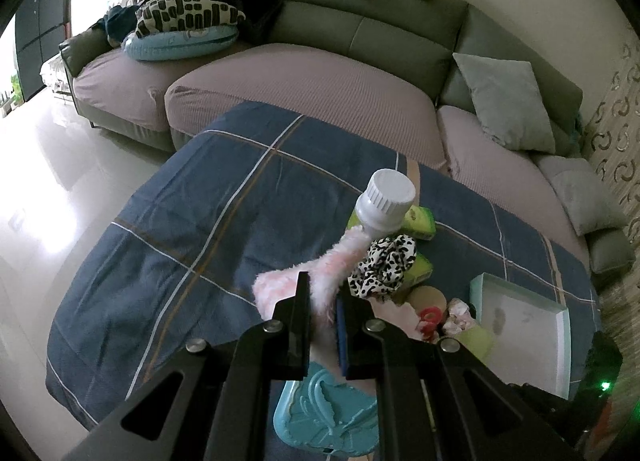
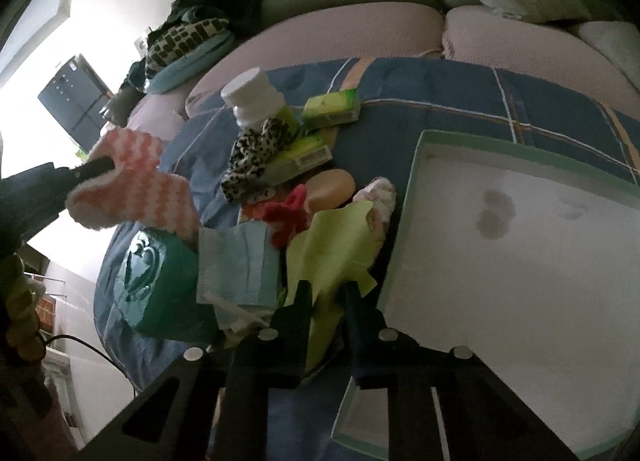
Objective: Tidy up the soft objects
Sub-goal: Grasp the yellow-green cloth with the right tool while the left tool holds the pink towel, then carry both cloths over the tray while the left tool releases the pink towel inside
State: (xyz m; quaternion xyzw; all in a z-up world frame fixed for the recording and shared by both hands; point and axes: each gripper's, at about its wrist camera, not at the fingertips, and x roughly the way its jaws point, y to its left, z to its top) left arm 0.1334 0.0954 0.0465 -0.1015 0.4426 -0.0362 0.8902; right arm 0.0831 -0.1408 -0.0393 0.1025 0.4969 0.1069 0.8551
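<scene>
The left tongs point(image 1: 323, 293) pinch a pink fluffy sock point(image 1: 288, 289), lifted clear above the blue checked blanket point(image 1: 192, 221) that covers the surface. In the right wrist view that sock point(image 2: 136, 185) shows as pink-and-white stripes, hanging at the far left, well apart from the tray point(image 2: 520, 253). The right tongs point(image 2: 326, 293) have closed in on a lime-green cloth point(image 2: 332, 245); its near edge sits between the pads, pinched, with the rest draped up and away.

Open room: the blanket's left half lies bare in the left wrist view, running out to its rounded edge above the pale floor point(image 1: 52, 165). The tray, mint-rimmed with a white bottom, takes the near right; its left rim runs just beside the cloth.

The clutter sits between: a white-capped bottle point(image 2: 252, 101), a leopard-print scrunchie point(image 2: 256, 153), two green packets point(image 2: 332, 109), a red bow point(image 2: 288, 213), a face mask point(image 2: 244, 261) and a teal pouch point(image 2: 156, 277). Beyond the blanket's far edge stands a sofa point(image 1: 360, 33).
</scene>
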